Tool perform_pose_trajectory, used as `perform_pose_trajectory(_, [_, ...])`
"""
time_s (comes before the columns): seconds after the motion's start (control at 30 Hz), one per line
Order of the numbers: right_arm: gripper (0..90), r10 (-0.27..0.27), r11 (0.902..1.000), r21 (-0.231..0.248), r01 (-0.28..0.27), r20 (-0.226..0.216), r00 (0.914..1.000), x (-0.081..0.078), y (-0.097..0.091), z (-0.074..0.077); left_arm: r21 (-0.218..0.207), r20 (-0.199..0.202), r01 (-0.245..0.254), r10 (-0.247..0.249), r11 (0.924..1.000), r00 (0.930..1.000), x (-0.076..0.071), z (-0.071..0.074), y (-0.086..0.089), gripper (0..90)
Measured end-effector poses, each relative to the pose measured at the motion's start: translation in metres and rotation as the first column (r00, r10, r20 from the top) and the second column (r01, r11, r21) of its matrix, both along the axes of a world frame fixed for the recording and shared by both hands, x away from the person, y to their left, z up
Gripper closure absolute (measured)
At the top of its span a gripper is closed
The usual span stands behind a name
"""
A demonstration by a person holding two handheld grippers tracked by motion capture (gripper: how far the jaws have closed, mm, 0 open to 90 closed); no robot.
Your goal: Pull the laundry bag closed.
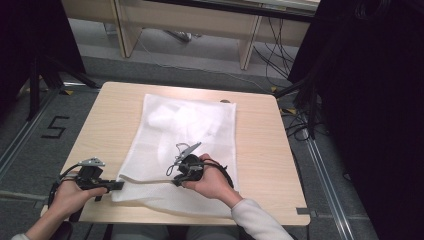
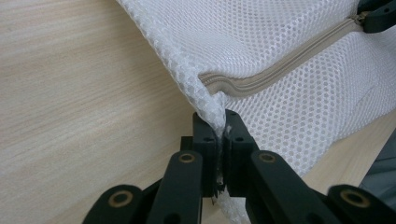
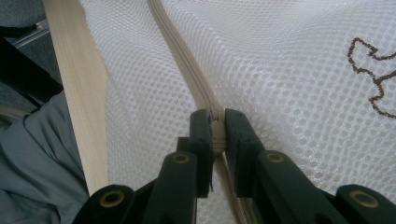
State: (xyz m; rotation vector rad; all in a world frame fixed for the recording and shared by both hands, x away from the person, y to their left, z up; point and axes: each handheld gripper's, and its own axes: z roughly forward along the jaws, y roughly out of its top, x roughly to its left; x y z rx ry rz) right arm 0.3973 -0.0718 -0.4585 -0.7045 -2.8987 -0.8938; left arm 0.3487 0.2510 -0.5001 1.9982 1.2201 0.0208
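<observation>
I work at a light wooden table (image 1: 260, 150) that stands on a grey floor (image 1: 30, 150); a number 5 (image 1: 54, 127) is marked on the floor at the left. Dark curtains (image 1: 380, 100) hang at the right, and cables (image 1: 277, 50) lie on the floor at the far side, near pale wooden furniture (image 1: 190, 20). A white mesh bag (image 1: 185, 130) lies flat in the middle of the table. My left gripper (image 2: 222, 140) is closed on the near left corner of the bag, where the beige zipper (image 2: 280, 70) ends. My right gripper (image 3: 217, 126) is closed on the zipper pull (image 3: 215, 115), more to the right along the near edge.
</observation>
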Motion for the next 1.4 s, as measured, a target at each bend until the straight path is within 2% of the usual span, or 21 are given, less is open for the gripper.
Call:
perform_pose_trajectory(0.07, [82.6, -0.003, 1.0000, -0.002, 0.003, -0.013, 0.9999, -0.001, -0.001, 0.000, 0.001, 0.001, 0.000, 0.000, 1.0000, 1.0000, 0.000, 0.000, 0.000, 85.3])
perform_pose_trajectory(0.1, [82.5, 0.007, 1.0000, 0.000, -0.007, 0.004, 1.0000, 0.000, -0.001, 0.000, 0.001, 0.001, -0.001, 0.001, 1.0000, 1.0000, 0.000, 0.000, 0.000, 85.3])
perform_pose_trajectory(0.4, [82.6, -0.016, 0.9999, -0.003, 0.016, -0.008, 0.9998, -0.001, -0.006, 0.000, 0.002, -0.001, -0.001, 0.001, 1.0000, 1.0000, 0.000, 0.000, 0.000, 85.2])
perform_pose_trajectory(0.43, [82.6, 0.000, 1.0000, 0.001, 0.000, 0.000, 1.0000, 0.000, -0.007, 0.000, 0.002, 0.000, -0.001, 0.001, 1.0000, 1.0000, 0.000, 0.000, 0.000, 85.2])
perform_pose_trajectory(0.6, [82.5, -0.007, 1.0000, -0.002, 0.007, -0.002, 1.0000, -0.001, -0.009, 0.001, 0.001, 0.001, -0.001, 0.001, 1.0000, 1.0000, 0.000, 0.000, 0.000, 85.3])
perform_pose_trajectory(0.63, [82.6, -0.002, 1.0000, 0.003, 0.002, 0.009, 1.0000, 0.000, -0.010, 0.000, 0.001, 0.001, -0.001, 0.001, 1.0000, 1.0000, 0.000, 0.000, 0.000, 85.3])
perform_pose_trajectory(0.73, [82.5, -0.019, 0.9998, -0.002, 0.019, -0.007, 0.9998, -0.001, -0.011, 0.001, 0.001, 0.001, -0.002, 0.002, 1.0000, 1.0000, 0.000, 0.000, 0.000, 85.2])
perform_pose_trajectory(0.97, [82.6, -0.014, 0.9999, -0.001, 0.014, 0.003, 0.9999, -0.001, -0.014, 0.000, 0.004, 0.000, -0.001, 0.001, 1.0000, 1.0000, 0.000, 0.000, 0.000, 85.2])
perform_pose_trajectory(1.0, [82.5, -0.033, 0.9994, -0.007, 0.033, -0.006, 0.9994, -0.002, -0.014, 0.001, 0.002, 0.000, -0.002, 0.002, 1.0000, 1.0000, 0.000, 0.000, 0.000, 85.3])
perform_pose_trajectory(1.03, [82.6, -0.010, 0.9999, -0.003, 0.010, 0.009, 0.9999, 0.000, -0.015, 0.001, 0.002, 0.000, -0.001, 0.001, 1.0000, 1.0000, 0.000, 0.000, 0.000, 85.3])
perform_pose_trajectory(1.4, [82.6, -0.014, 0.9999, 0.004, 0.014, 0.008, 0.9999, -0.001, -0.017, 0.001, 0.004, 0.006, -0.006, 0.006, 1.0000, 1.0000, 0.000, 0.000, 0.000, 85.3])
